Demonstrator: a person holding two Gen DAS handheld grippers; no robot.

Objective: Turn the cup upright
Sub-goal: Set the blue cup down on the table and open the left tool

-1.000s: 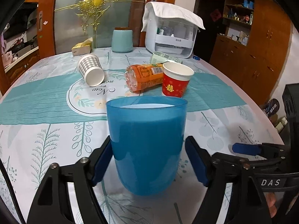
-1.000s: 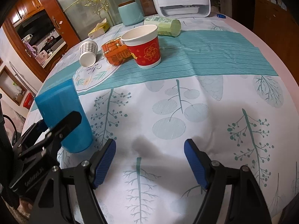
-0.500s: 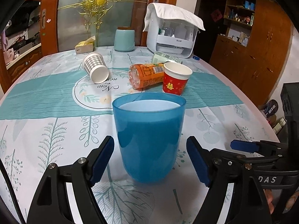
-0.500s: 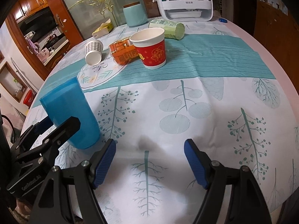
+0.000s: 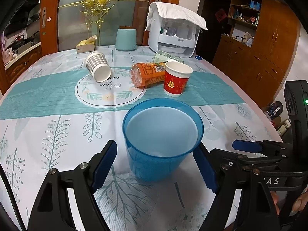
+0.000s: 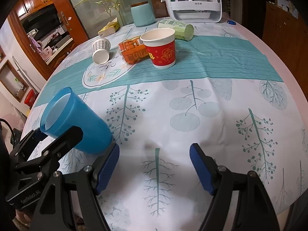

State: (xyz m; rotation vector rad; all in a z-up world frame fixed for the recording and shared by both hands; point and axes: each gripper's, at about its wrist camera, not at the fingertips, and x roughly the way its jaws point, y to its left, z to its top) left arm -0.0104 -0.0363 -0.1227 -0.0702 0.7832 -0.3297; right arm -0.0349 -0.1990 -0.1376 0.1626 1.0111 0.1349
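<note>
Between the spread left claw (image 5: 157,165), the blue cup (image 5: 161,140) stands mouth-up, seemingly untouched; right claw (image 6: 154,165) spread.

Indoor light falls softly and evenly from above across the tablecloth (image 5: 57,134), bright enough to wash its pale parts almost white. A soft grey shadow lies on the cloth just ahead of the right gripper (image 6: 154,165), between its blue pads; another pools under the blue cup (image 5: 162,140) standing between the wide-set pads of the left gripper (image 5: 154,163). The cup's inside glows milky. Far beyond the tongs, the doorway and wooden cabinets (image 5: 265,57) sink into dimness. Both fisheye views bend straight lines strongly, with black vignetting in the corners. Focus is fairly sharp; distant shelves go soft.
</note>
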